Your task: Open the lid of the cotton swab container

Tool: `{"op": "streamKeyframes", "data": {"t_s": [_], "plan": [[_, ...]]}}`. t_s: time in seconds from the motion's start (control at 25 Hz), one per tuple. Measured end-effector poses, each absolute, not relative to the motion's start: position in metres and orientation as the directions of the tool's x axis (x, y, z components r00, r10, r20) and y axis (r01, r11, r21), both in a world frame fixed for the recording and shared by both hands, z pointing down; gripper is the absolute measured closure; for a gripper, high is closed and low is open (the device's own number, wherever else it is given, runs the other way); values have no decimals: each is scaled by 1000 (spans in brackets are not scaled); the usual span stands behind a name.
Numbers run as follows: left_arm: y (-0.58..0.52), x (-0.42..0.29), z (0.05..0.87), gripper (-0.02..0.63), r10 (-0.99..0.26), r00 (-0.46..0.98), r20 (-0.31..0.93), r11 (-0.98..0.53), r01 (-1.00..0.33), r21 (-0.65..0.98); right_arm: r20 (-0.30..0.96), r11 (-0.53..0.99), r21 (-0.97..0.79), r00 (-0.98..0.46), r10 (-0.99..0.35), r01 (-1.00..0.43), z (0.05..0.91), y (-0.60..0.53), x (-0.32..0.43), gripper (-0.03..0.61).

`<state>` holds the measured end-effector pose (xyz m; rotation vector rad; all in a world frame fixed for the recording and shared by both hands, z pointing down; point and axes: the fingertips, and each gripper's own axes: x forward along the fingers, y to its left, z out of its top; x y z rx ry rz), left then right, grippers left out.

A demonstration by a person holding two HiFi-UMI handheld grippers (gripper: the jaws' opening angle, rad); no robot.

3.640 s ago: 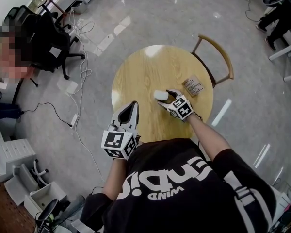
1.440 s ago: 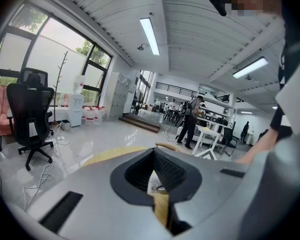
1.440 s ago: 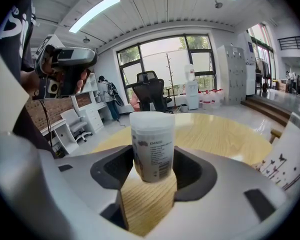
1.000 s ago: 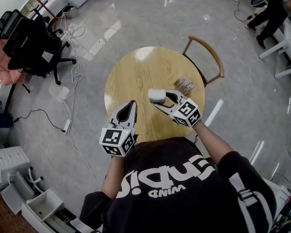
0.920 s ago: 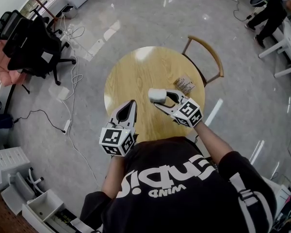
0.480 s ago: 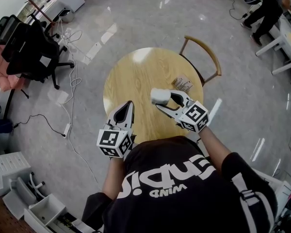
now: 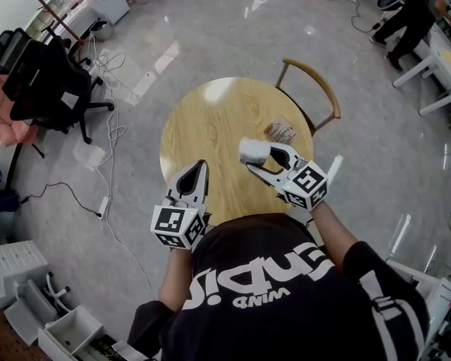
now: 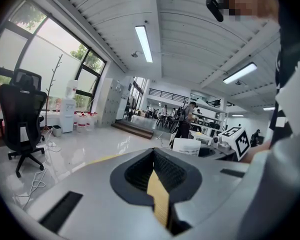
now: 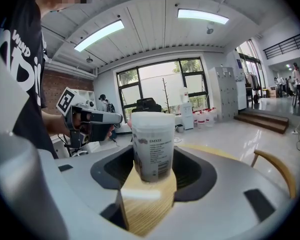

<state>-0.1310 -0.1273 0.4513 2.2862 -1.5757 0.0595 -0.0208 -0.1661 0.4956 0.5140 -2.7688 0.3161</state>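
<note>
On the round wooden table (image 7: 210, 126) lies a small packet (image 7: 280, 132) — a wooden chair (image 7: 307, 63) stands just beyond it.

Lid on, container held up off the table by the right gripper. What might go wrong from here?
1. The right gripper pinches the cotton swab container by its sides, in mid-air above the table; pulling the lid may twist it or slip it loose.
2. The left gripper is shut and apart from it; unless it opens first, it would likely just knock the container.
</note>
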Motion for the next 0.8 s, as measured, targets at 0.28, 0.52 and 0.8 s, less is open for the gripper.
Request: {"op": "streamKeyframes", "data": {"t_s": [0.28,0.52,0.8], "plan": [[-121,-123,446,604,-888,410,206,-350,-896,273,314,916,-155,-897,-311,-371,492,-160,-18,343],[-117,-117,441,603,-874,450,183,-393,-877,277,307,917,-160,-902,-304,-364,488,-156,-20,344],[-115,-115,438,556,-870,465,166,-411,-868,277,298,922,-158,-908,-296,-353,486,-151,-19,344]]}}
